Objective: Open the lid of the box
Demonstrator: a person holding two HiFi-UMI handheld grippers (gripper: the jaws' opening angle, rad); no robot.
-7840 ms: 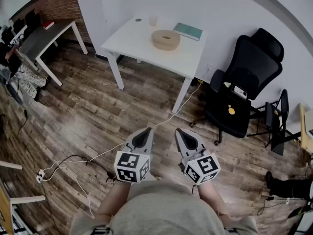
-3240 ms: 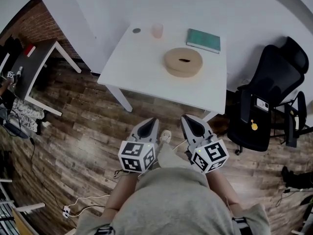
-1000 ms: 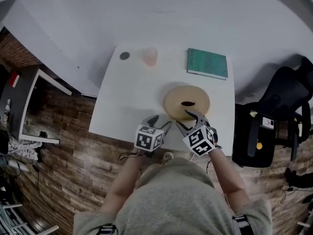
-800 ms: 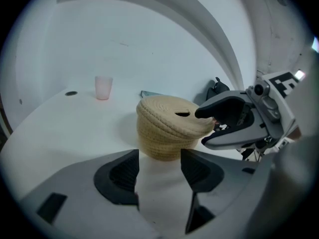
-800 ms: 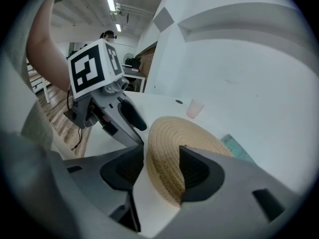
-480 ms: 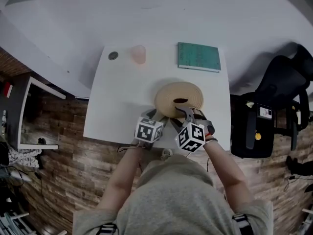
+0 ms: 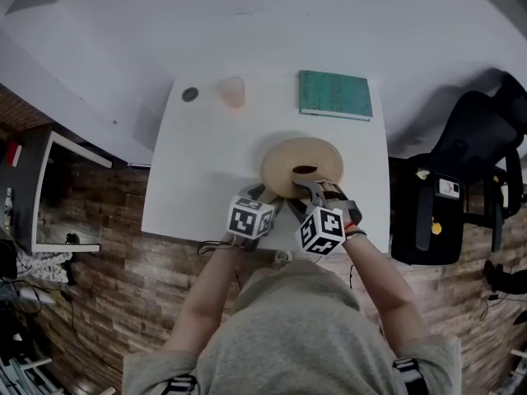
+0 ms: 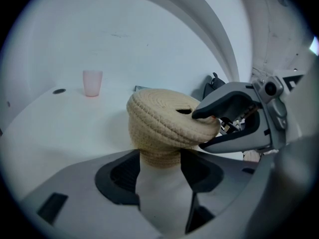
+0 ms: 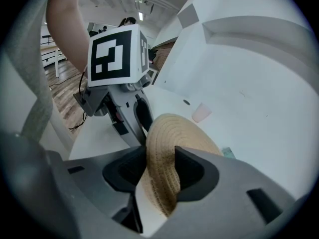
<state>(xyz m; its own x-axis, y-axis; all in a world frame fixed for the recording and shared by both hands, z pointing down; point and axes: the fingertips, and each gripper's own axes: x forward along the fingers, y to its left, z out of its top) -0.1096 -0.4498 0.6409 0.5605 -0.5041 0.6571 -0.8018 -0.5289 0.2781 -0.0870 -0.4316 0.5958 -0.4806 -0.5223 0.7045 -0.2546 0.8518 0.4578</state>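
- Lid (image 7: pixel 301 159): near rim covered by the right hand-held gripper (image 7: pixel 310 189), head view.
- Box body (image 8: pixel 159 159): both sides behind the left hand-held gripper (image 7: pixel 265 194), left gripper view.
- Dark disc (image 7: pixel 190 94), far bench (image 7: pixel 189 179) corner: too small to name, possibly a cap.
- Black chair (image 7: pixel 486 163): cut by the right edge.

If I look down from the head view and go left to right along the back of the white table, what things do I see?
small dark disc → pink cup → green book → then, off the table, the black office chair
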